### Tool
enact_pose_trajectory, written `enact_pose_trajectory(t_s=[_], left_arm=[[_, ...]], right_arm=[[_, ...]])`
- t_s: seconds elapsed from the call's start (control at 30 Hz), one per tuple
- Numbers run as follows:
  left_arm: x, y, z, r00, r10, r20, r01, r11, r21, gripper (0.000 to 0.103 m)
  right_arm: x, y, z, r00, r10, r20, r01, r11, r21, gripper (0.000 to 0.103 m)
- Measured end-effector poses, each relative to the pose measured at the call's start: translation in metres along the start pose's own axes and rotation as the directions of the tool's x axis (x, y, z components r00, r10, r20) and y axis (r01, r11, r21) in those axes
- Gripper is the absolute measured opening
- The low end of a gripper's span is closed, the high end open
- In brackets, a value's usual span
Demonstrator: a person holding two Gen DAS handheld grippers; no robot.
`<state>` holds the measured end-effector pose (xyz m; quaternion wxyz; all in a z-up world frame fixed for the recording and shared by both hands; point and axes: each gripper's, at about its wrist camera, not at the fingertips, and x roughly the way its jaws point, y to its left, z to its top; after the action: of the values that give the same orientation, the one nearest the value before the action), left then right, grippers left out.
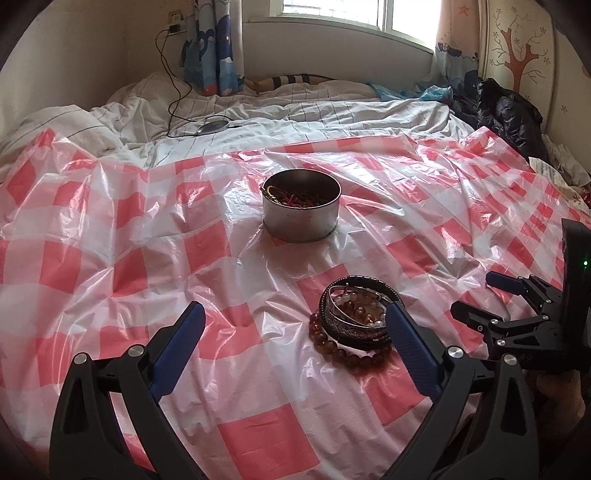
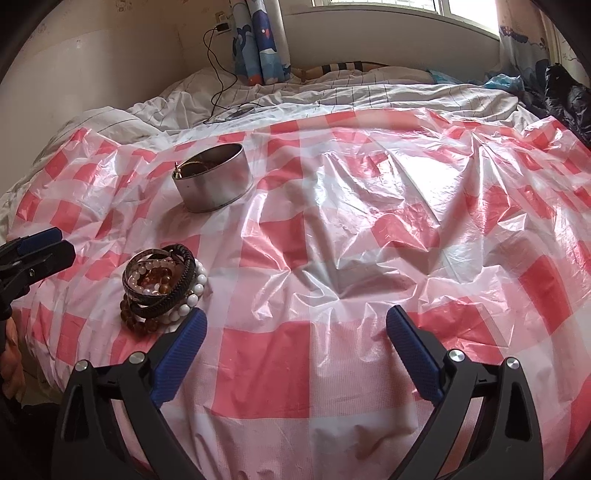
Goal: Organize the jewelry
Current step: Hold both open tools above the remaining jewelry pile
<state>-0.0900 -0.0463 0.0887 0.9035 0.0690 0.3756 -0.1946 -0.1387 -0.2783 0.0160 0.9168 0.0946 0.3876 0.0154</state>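
A bed point(image 1: 258, 107) carries a red-and-white checked plastic sheet point(image 1: 129, 229), crumpled and glossy. On the sheet stands a round metal tin point(image 1: 301, 218), upright and without a lid, with reddish and gold pieces lying inside; what they are is too small to tell.

Nearer the cameras lies a pile of bracelets point(image 1: 356, 317): amber beads point(image 1: 332, 350) at the bottom, a dark braided band point(image 2: 177, 299) and a silver bangle point(image 1: 347, 317) stacked on them, and in the right wrist view white beads point(image 2: 195, 291) along the side of the pile. The pile is on the sheet, well apart from the tin, and is not in it.

Left gripper point(image 1: 295, 328): jaws spread wide, nothing between the pads. Its right finger point(image 1: 410, 347) stands just beside the pile; whether it touches the beads cannot be told. The pile lies mostly outside the gap.

Right gripper point(image 2: 295, 332): jaws spread wide, only bare sheet between them. Its left finger point(image 2: 184, 347) stands just beside the white beads at the near edge of the pile; contact cannot be confirmed. In the left wrist view this gripper shows at the right edge, a green light lit on its body.

Beyond the sheet: white bedding, a black cable point(image 1: 173, 92) running to a wall socket, blue patterned curtains point(image 1: 214, 48), a bright window point(image 1: 369, 14).
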Motion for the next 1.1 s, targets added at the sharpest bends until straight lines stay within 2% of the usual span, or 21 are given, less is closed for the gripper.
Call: enact_pose_trajectory(t_s=[0.13, 0.37, 0.53, 0.67, 0.8, 0.93, 1.1], left_arm=[[0.004, -0.001, -0.004, 1.0, -0.002, -0.007, 0.002, 1.0, 0.007, 0.095], [0.015, 0.009, -0.013, 0.996, -0.083, -0.021, 0.082, 0.996, -0.033, 0.095], [0.018, 0.017, -0.018, 0.992, -0.129, 0.003, 0.129, 0.991, -0.043, 0.095], [0.026, 0.015, -0.014, 0.99, -0.144, -0.01, 0.144, 0.989, -0.023, 0.095], [0.034, 0.004, -0.01, 0.984, -0.178, -0.018, 0.179, 0.984, 0.027, 0.095], [0.037, -0.01, -0.011, 0.981, -0.193, -0.015, 0.194, 0.977, 0.093, 0.095], [0.045, -0.01, -0.011, 0.981, -0.193, -0.024, 0.194, 0.977, 0.084, 0.095]], right_arm=[[0.001, 0.0, -0.001, 1.0, -0.004, -0.004, 0.004, 1.0, -0.001, 0.094], [0.002, 0.002, -0.006, 1.0, -0.021, 0.003, 0.021, 0.999, -0.026, 0.095], [-0.001, 0.003, -0.005, 0.998, -0.019, 0.056, 0.022, 0.999, -0.045, 0.095], [-0.005, 0.011, 0.001, 0.996, 0.0, 0.089, 0.008, 0.996, -0.084, 0.095], [0.007, 0.015, 0.0, 0.998, -0.007, 0.057, 0.013, 0.994, -0.104, 0.095], [0.014, 0.006, -0.003, 0.999, 0.017, 0.038, -0.014, 0.998, -0.063, 0.095], [0.021, 0.002, -0.004, 0.999, 0.04, 0.005, -0.039, 0.998, -0.048, 0.096]])
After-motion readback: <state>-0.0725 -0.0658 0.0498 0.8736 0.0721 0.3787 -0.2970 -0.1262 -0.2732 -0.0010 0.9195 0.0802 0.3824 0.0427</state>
